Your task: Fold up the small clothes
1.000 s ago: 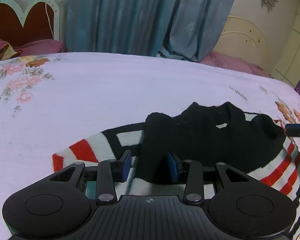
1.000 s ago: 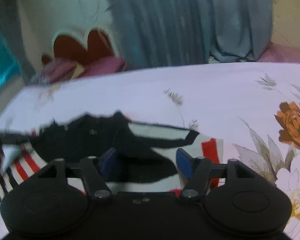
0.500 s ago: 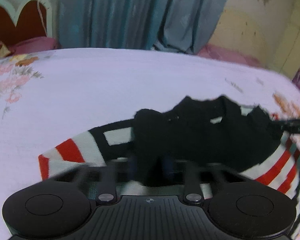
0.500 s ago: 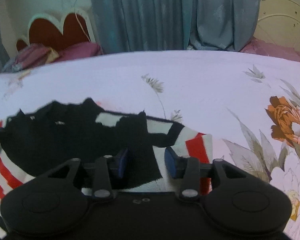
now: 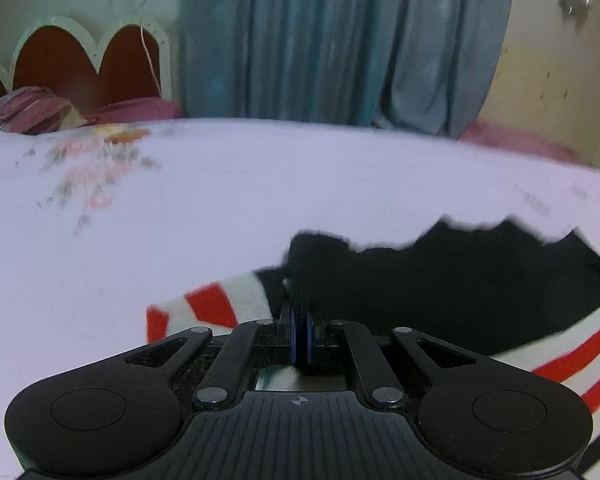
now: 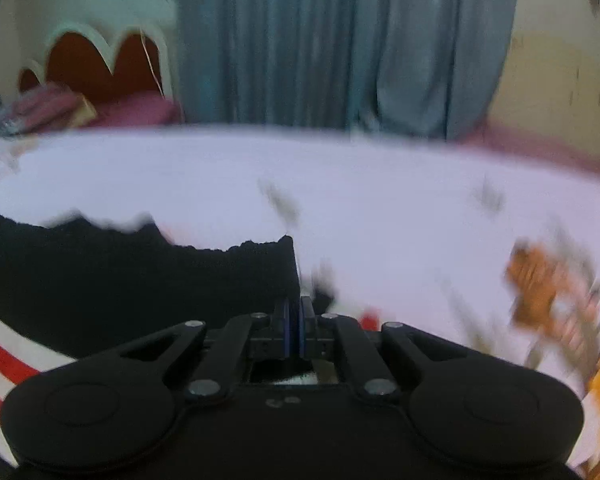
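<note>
While the striped sweater (image 5: 452, 292) is spread on the bed (image 5: 260, 200), its near black edge is pinched at two places: the left tool (image 5: 299, 334) is clenched on the fabric beside the red-and-white sleeve (image 5: 216, 304), and the right tool (image 6: 294, 330) is clenched on the black corner (image 6: 276, 256) at the garment's other side. A fold's opening grasp is judged to be in hand. Next, an even lift of both corners is called for, carried toward the far edge without stretching the knit. Both tools are held angled steeply downward over the bedsheet.
</note>
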Tool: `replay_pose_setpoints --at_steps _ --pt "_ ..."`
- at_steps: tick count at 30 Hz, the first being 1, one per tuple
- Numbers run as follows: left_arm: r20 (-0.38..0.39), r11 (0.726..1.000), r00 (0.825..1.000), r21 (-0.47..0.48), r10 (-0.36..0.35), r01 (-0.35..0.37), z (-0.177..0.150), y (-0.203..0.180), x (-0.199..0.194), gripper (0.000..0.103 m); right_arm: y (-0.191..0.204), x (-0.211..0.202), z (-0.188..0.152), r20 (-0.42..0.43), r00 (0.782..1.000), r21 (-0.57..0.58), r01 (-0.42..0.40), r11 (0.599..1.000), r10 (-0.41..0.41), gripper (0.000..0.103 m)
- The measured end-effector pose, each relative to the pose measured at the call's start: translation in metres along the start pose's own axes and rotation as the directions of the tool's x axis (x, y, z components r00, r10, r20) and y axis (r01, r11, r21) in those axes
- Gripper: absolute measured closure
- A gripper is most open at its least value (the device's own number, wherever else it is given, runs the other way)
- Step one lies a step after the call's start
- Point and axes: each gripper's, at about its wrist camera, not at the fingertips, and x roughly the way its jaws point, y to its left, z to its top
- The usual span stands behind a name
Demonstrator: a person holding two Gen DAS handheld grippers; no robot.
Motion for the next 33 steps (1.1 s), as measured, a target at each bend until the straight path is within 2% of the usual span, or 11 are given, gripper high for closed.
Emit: replay_pose_setpoints --at_steps 5,7,9,11,13,19,23,26,27,29,33 --pt "0.0 0.999 1.0 0.034 0.016 -0.016 0.0 -0.006 -0.002 0.099 0.002 0.004 -0.008 0.018 1.0 -0.005 0.01 1.0 -0.01 0.098" --pt "-0.01 1.0 1.0 0.017 0.006 -0.005 0.003 -0.002 -0.001 0.092 0.002 0.004 -0.005 0.007 1.0 0.007 0.015 1.0 -0.015 0.089" --pt "-0.017 0.999 1.0 -0.033 0.002 -0.003 0.009 0.003 -0.008 0.069 0.003 -0.007 0.001 0.017 0.999 0.025 0.043 0.999 -0.044 0.066" --pt "0.037 0.998 0.999 -0.066 -0.011 0.013 0.011 -0.002 -0.025 0.06 0.012 -0.028 0.004 0.095 0.995 0.015 0.007 1.0 -0.008 0.063" --pt "0.064 0.997 0.996 -0.036 -0.059 0.061 0.014 -0.026 -0.033 0.051 0.035 -0.031 0.006 0.077 0.995 -0.033 -0.061 0.998 0.064 0.064" --pt "-0.02 0.987 0.987 0.043 -0.156 0.157 0.006 -0.095 -0.008 0.048 0.108 -0.008 0.0 -0.016 0.976 -0.144 -0.217 0.965 0.217 0.066" --pt "-0.001 0.992 0.994 0.068 -0.11 0.109 -0.01 -0.071 -0.008 0.047 0.097 -0.007 -0.006 -0.02 0.98 -0.164 -0.197 0.967 0.196 0.065" --pt "0.03 0.992 0.993 0.057 -0.117 0.115 -0.026 -0.03 -0.021 0.048 0.05 -0.017 -0.015 0.001 1.0 -0.091 -0.007 0.996 0.007 0.065" --pt "0.032 0.991 0.993 0.068 -0.116 0.114 -0.026 -0.027 -0.024 0.048 0.029 -0.019 -0.019 -0.002 1.0 -0.046 0.002 0.999 -0.002 0.066" --pt "0.027 0.99 0.997 0.123 -0.079 0.075 -0.025 -0.037 -0.023 0.048 0.009 -0.023 -0.025 -0.01 0.999 -0.02 -0.03 0.999 0.03 0.066" --pt "0.04 0.994 0.999 0.108 -0.037 0.033 -0.017 -0.055 -0.033 0.048 0.032 -0.029 -0.017 -0.014 1.0 -0.07 0.024 0.997 -0.025 0.066"
